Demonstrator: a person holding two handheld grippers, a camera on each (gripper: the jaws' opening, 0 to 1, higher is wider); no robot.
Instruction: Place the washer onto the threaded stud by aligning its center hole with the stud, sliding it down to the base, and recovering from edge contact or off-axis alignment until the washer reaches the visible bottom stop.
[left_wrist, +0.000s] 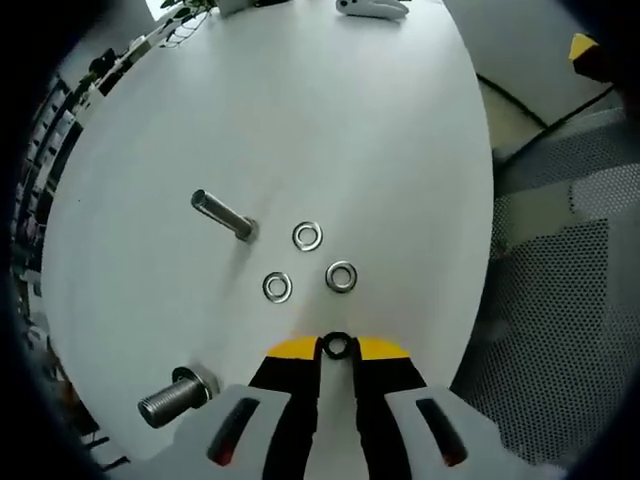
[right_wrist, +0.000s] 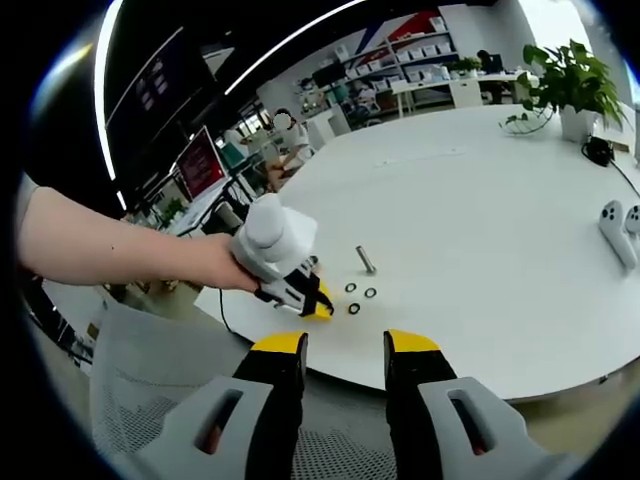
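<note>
In the left gripper view, the left tool (left_wrist: 336, 348) points down at a white round surface (left_wrist: 330, 120). Its yellow-tipped jaws are nearly closed and pinch a small dark-centred washer (left_wrist: 337, 347) between their tips, edge-on to the jaws as far as the view lets one judge. Just beyond the tips, three more washers lie flat on the surface: one (left_wrist: 307, 236) farthest away, one (left_wrist: 341, 276) to its right and nearer, and one (left_wrist: 277, 287) to the left. They sit close together but apart from each other. Left of them stands a smooth metal stud (left_wrist: 222, 214), its base near the farthest washer. A second, threaded stud (left_wrist: 172, 398) stands near the surface's edge beside the left jaw, with a nut-like collar at its base. The held washer is well apart from both studs.

In the right gripper view, the right tool (right_wrist: 345, 345) hangs off the near edge of the surface (right_wrist: 500, 250), jaws wide apart and holding nothing. Ahead, a person's hand (right_wrist: 215, 262) grips the left tool (right_wrist: 318, 301) over the surface, next to the three loose washers (right_wrist: 360, 295) and the smooth stud (right_wrist: 366, 259). Two white handheld controllers (right_wrist: 620, 228) lie at the right, and a potted plant (right_wrist: 568, 85) stands at the far side.
</note>
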